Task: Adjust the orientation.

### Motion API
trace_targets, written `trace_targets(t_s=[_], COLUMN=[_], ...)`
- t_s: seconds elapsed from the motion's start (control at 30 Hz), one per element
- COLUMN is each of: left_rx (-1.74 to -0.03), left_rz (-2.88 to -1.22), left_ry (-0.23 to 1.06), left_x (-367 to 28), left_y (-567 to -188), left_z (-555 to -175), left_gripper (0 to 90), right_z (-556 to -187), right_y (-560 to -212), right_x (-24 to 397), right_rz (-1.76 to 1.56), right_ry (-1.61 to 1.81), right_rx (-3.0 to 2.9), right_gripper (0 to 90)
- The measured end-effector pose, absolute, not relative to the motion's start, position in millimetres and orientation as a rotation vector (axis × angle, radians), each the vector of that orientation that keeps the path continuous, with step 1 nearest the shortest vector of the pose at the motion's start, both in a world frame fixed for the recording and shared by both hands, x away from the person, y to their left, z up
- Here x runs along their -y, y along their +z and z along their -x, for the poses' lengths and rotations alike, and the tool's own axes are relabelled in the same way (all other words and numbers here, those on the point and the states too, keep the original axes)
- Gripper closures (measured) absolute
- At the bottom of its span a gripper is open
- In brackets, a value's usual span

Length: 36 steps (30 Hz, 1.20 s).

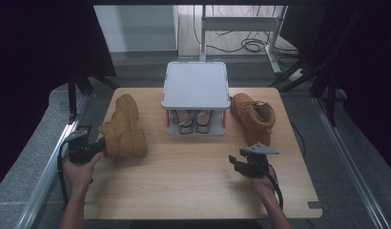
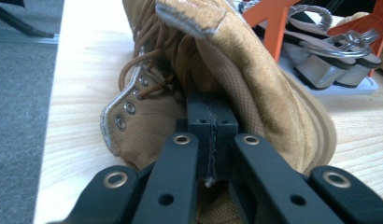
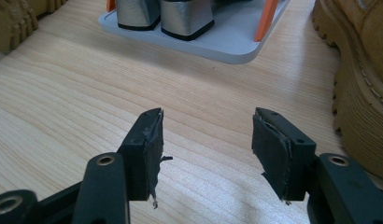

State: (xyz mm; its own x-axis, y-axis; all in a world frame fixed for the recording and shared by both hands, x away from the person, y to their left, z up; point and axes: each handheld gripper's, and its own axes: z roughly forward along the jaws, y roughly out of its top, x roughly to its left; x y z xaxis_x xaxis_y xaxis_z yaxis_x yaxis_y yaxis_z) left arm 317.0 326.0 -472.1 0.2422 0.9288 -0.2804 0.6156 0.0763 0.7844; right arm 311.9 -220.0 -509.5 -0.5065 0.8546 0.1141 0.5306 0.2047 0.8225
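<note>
At the near left edge of the wooden table [image 1: 193, 186], the left gripper [image 2: 210, 119] is seen clamped shut on the collar of a tan boot [image 1: 123, 129]. The right gripper [image 3: 206, 140] is held with its jaws apart and nothing between them. Farther back, a grey two-tier rack [image 1: 196, 85] is flanked on the right by a second tan boot [image 1: 253, 117].

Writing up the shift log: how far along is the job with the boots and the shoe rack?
Done: a pair of heeled sandals sits on the shoe rack's lower shelf. In hand: the left gripper is shut on the left boot's collar. Left: the right boot stands untouched on the table; the right gripper is open, empty.
</note>
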Motion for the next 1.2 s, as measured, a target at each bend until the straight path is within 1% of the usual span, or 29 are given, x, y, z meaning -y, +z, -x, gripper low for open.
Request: trace_targets(t_s=[0.2,0.27,0.53,0.77,0.97,1.2], left_rx=[-1.421,-1.396,-1.342,-1.312,-1.289,-1.244], left_rz=[-1.686,-1.664,-1.795,-1.778,-1.77,-1.764], left_ry=[0.402,0.391,0.4,0.369,0.375,0.424], left_x=[-301.7,-291.3,-248.6,-227.9,-222.4,-226.0], left_y=[-470.9,-466.2,-445.5,-442.9,-437.6,-421.6], left_z=[-331.8,-337.1,-361.4,-373.4,-374.1,-359.1], left_gripper=[89.2,89.4,88.4,87.0,87.3,87.0], right_z=[-311.5,-312.5,-311.3,-311.0,-310.1,-310.2], right_y=[-508.5,-509.5,-511.4,-512.8,-511.7,-512.4], right_x=[223.8,224.6,226.9,230.1,231.3,229.4], right_rz=[-1.3,-1.304,-1.315,-1.331,-1.327,-1.326], right_ry=[1.214,1.21,1.198,1.193,1.19,1.19], right_rx=[-2.11,-2.109,-2.11,-2.1,-2.091,-2.093], right_gripper=[43.4,43.5,43.4,43.4,43.4,43.5])
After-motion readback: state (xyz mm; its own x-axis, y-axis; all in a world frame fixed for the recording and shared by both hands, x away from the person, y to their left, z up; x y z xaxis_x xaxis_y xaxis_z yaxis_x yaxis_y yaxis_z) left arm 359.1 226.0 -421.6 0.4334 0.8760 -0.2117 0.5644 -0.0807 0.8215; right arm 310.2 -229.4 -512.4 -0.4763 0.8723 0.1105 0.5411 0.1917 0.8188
